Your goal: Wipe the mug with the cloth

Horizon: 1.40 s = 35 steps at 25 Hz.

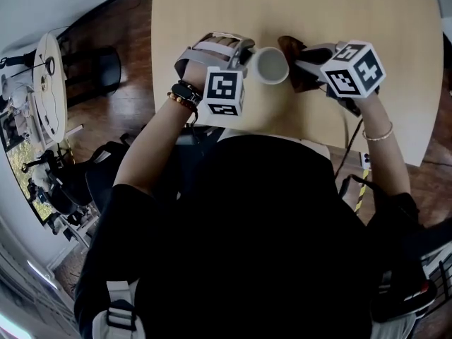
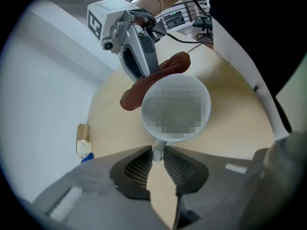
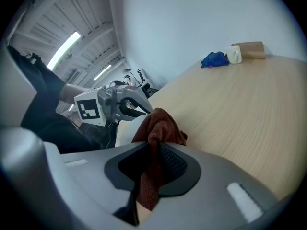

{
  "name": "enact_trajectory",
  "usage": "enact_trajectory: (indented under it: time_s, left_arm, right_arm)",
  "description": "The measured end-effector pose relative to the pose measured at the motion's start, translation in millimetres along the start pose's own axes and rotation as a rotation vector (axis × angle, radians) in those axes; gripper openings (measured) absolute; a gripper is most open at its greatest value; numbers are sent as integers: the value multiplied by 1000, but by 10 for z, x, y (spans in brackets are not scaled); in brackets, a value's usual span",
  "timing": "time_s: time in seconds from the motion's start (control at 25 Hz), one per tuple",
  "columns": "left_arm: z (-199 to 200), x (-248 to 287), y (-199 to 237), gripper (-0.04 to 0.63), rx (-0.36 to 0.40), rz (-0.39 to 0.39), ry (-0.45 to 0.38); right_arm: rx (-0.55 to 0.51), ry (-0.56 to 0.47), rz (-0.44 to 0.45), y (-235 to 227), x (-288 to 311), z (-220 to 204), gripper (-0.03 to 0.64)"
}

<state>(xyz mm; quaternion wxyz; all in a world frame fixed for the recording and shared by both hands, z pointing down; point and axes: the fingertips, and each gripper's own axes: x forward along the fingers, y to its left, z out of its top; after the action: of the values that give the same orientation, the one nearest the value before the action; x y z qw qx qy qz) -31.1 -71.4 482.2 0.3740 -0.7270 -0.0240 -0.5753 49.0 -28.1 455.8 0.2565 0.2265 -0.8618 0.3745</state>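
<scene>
Mug (image 1: 271, 65): white, round mouth, thin handle. It sits over the near middle of the light wood table (image 1: 395, 20), between the two grippers, mouth turned up toward the head camera. Whether its base rests on the table cannot be told. In the head view its inside reads as a plain pale grey wall; the left gripper view gives no reading of the inside.

Handle: it runs down from the mug body into the left gripper (image 2: 157, 155), whose ribbed pads are clamped on it from both sides.

Cloth (image 3: 158, 128): rust-brown, bunched, coarse weave. The right gripper (image 3: 156, 145) is clenched on it, with a fold standing up past the jaw tips and a tail hanging below them. The bunched end lies against the mug's outer wall, on the side away from the handle.

Far table edge, well apart from the mug: a crumpled blue item (image 3: 214, 59), a small white container (image 3: 233, 54) and a brown box (image 3: 252, 48), close together.
</scene>
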Motion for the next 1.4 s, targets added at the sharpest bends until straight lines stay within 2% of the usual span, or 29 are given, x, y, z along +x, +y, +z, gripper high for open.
enact_trajectory:
  time_s: [0.24, 0.48, 0.68, 0.88, 1.0, 1.2, 1.4]
  left_arm:
    - [41, -5, 46, 80, -8, 3, -27]
    - [63, -1, 97, 81, -16, 27, -53]
    - [36, -19, 96, 84, -49, 43, -67]
    - [61, -9, 103, 85, -66, 48, -90]
    - [33, 9, 104, 86, -71, 38, -113]
    - [37, 28, 88, 87, -69, 13, -160]
    - [49, 15, 67, 87, -67, 0, -186]
  right_arm:
    - [-30, 65, 15, -75, 32, 19, 64]
    - [-45, 156, -9, -233, 190, -86, 64]
    - [-166, 291, -81, -339, 363, -186, 64]
    - [-288, 382, -145, -403, 406, -215, 63]
    - [-268, 376, -86, -394, 416, -155, 63]
    - [-253, 291, 75, -213, 290, 245, 63]
    - [-340, 356, 147, -89, 277, 391, 63]
